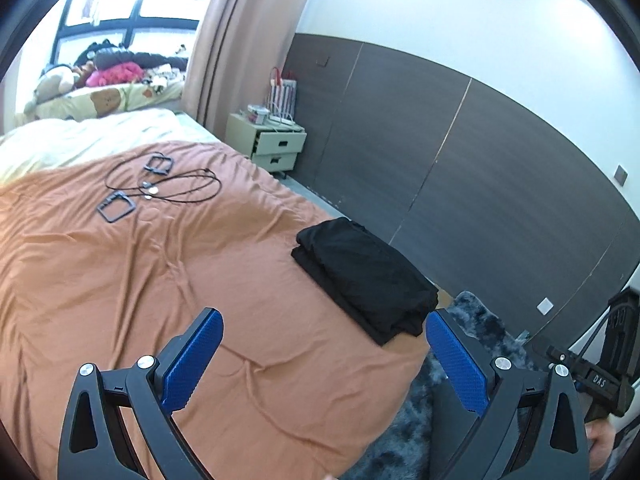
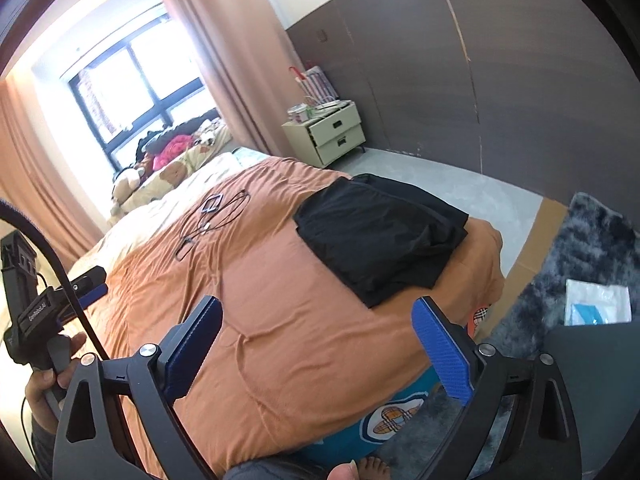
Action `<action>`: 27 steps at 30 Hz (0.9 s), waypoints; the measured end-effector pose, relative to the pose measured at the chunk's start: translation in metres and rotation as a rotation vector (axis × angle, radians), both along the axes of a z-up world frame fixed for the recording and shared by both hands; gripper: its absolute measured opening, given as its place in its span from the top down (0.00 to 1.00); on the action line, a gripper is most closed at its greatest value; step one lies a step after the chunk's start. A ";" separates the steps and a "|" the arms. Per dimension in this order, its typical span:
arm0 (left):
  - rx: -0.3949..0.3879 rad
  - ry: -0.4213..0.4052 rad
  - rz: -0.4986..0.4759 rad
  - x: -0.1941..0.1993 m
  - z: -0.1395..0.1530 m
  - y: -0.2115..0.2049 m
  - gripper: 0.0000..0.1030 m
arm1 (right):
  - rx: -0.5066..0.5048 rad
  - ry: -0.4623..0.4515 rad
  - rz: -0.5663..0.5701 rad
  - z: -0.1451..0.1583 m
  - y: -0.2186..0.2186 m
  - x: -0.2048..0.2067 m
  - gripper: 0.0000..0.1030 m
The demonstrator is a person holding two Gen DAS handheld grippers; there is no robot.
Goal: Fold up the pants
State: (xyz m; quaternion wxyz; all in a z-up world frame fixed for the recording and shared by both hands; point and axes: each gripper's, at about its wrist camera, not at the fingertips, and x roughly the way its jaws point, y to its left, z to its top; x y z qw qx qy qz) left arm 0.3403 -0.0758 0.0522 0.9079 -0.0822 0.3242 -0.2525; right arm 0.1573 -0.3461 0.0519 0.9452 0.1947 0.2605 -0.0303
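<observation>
The black pants lie folded into a compact stack near the bed's right corner, on the orange sheet. They also show in the right wrist view. My left gripper is open and empty, held above the bed short of the pants. My right gripper is open and empty, held above the sheet, with the pants beyond its fingers. The left gripper's body shows at the left of the right wrist view. The right gripper's body shows at the right of the left wrist view.
Black cables and two square frames lie on the sheet further up the bed. A cream nightstand stands by the dark wall panels. A grey shaggy rug with a white packet covers the floor. A clothes pile lies by the window.
</observation>
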 end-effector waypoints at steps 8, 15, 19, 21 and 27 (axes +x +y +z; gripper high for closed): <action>0.032 -0.074 0.039 -0.056 0.013 0.029 0.01 | -0.091 -0.010 0.015 0.009 0.039 -0.026 0.00; 0.053 -0.117 0.085 -0.105 0.017 0.053 0.01 | -0.128 -0.035 0.053 0.007 0.066 -0.053 0.00; 0.084 -0.141 0.120 -0.132 0.016 0.065 0.01 | -0.143 -0.048 0.068 0.006 0.073 -0.068 0.00; 0.096 -0.151 0.134 -0.145 0.015 0.070 0.01 | -0.159 -0.052 0.073 0.007 0.077 -0.076 0.00; 0.117 -0.187 0.167 -0.188 0.016 0.082 0.00 | -0.188 -0.072 0.095 0.008 0.092 -0.100 0.00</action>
